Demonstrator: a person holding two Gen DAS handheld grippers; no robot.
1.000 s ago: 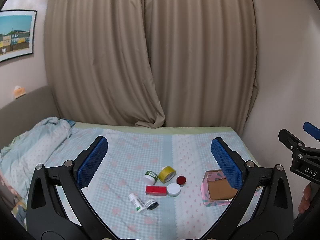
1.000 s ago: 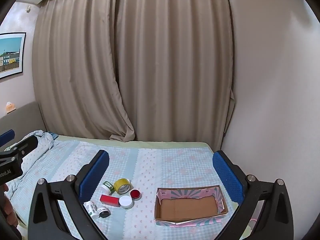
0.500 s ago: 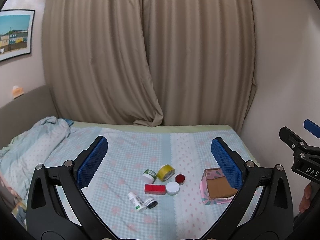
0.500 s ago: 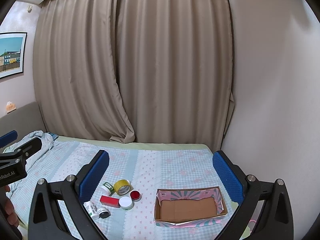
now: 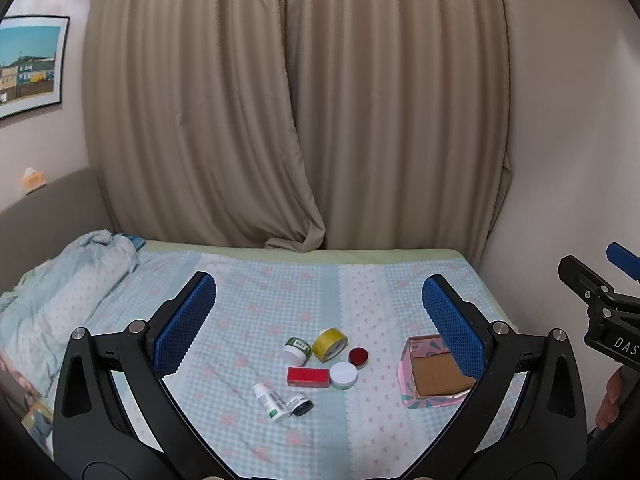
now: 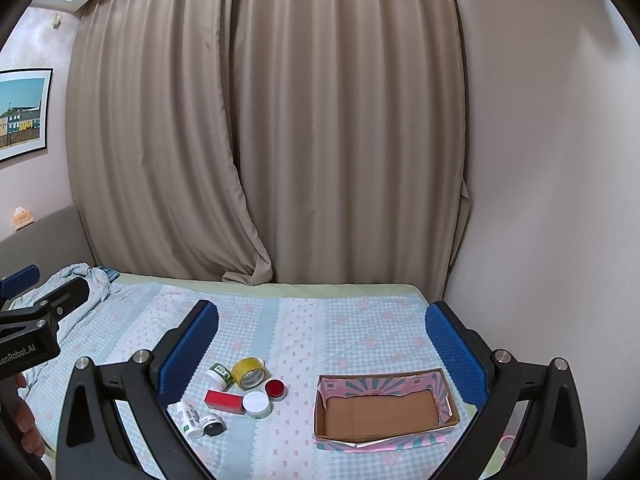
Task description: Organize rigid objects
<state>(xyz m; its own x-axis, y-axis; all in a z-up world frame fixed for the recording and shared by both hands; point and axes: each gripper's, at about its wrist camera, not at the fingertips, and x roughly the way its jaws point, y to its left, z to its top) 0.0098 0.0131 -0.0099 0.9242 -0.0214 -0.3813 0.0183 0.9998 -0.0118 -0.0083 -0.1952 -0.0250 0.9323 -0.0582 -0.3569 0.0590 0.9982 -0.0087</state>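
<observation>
On the checked bedspread [image 6: 344, 332] lies a small cluster of rigid items, and the open cardboard box [image 6: 384, 410] with pink patterned walls serves as the landmark: everything else sits to its left, apart from it. Nearest the box is a round red tin [image 6: 275, 389], with a white-lidded jar [image 6: 256, 403] just beside it and a flat red box [image 6: 224, 401] touching that jar's left side. Behind these, farther from the camera, a roll of yellow tape [image 6: 249, 372] stands on edge next to a white jar with a green label [image 6: 218, 374]. Farthest from the box, a white bottle [image 6: 188, 419] lies on its side against a small dark-lidded jar [image 6: 212, 425]. The box holds nothing but its brown floor. The left gripper [image 5: 316, 304] hangs above the cluster with its jaws spread wide, gripping nothing; the right gripper [image 6: 322, 332] is likewise wide open and empty, hovering over the bed near the box. Beige curtains [image 6: 264, 128] close off the far wall.
</observation>
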